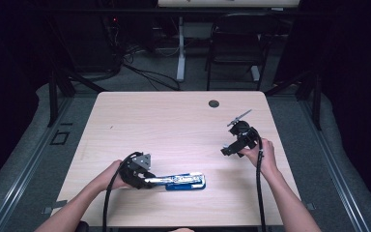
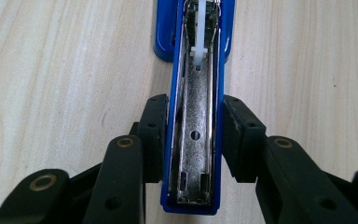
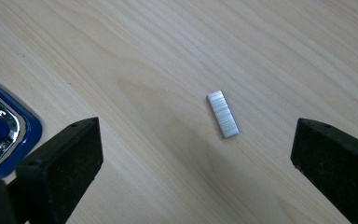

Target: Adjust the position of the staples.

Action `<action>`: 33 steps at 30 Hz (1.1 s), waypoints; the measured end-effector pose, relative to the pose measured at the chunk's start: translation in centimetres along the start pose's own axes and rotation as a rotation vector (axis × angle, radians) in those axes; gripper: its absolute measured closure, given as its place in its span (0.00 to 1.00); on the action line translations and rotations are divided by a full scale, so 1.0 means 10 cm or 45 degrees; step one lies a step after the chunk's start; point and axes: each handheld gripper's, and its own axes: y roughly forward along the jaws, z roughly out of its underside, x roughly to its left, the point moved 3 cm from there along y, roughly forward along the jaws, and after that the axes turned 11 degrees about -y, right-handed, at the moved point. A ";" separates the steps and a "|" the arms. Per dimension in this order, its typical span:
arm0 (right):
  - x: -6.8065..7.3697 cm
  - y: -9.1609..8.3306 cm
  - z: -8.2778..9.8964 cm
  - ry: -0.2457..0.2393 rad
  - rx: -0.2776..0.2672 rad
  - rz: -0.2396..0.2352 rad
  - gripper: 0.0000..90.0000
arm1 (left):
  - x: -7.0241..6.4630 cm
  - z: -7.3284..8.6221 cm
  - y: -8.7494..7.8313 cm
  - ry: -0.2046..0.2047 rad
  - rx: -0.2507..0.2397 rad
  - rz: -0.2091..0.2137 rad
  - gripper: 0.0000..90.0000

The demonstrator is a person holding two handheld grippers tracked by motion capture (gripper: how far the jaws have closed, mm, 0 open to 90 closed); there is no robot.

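Observation:
A blue stapler (image 1: 183,181) lies near the table's front edge, swung open so that its metal staple channel (image 2: 196,93) faces up. My left gripper (image 1: 149,181) is shut on the stapler's rear end, its pads (image 2: 154,135) pressing on the two blue sides. To the right of the table's middle, my right gripper (image 1: 228,151) stands open over bare wood. In the right gripper view a short silver strip of staples (image 3: 222,113) lies on the table ahead of the open right gripper (image 3: 198,170), untouched. A corner of the stapler (image 3: 0,140) shows at that view's left edge.
The light wooden table (image 1: 174,121) has a round cable hole (image 1: 214,103) near its far edge. A black chair (image 1: 236,43) and a white desk leg (image 1: 180,53) stand beyond the table, with cables on the floor.

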 end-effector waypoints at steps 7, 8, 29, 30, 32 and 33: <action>-0.11 0.08 -0.02 0.002 -0.010 -0.005 0.16 | 0.00 0.00 0.00 0.001 0.005 0.006 0.71; -0.12 0.09 -0.02 0.005 -0.023 -0.008 0.17 | 0.00 0.00 0.00 0.000 0.001 0.005 0.71; -0.22 0.43 -0.08 -0.016 0.010 -0.025 0.71 | 0.01 0.00 0.00 0.003 0.009 0.023 0.71; -0.22 0.45 -0.08 -0.019 0.015 -0.021 0.72 | 0.01 0.00 0.00 0.002 0.009 0.024 0.71; -0.22 0.46 -0.08 -0.017 0.019 -0.014 0.75 | 0.01 0.00 0.00 0.003 0.009 0.025 0.71; -0.22 0.46 -0.08 -0.012 0.023 -0.008 0.76 | 0.01 0.00 0.00 0.003 0.010 0.025 0.71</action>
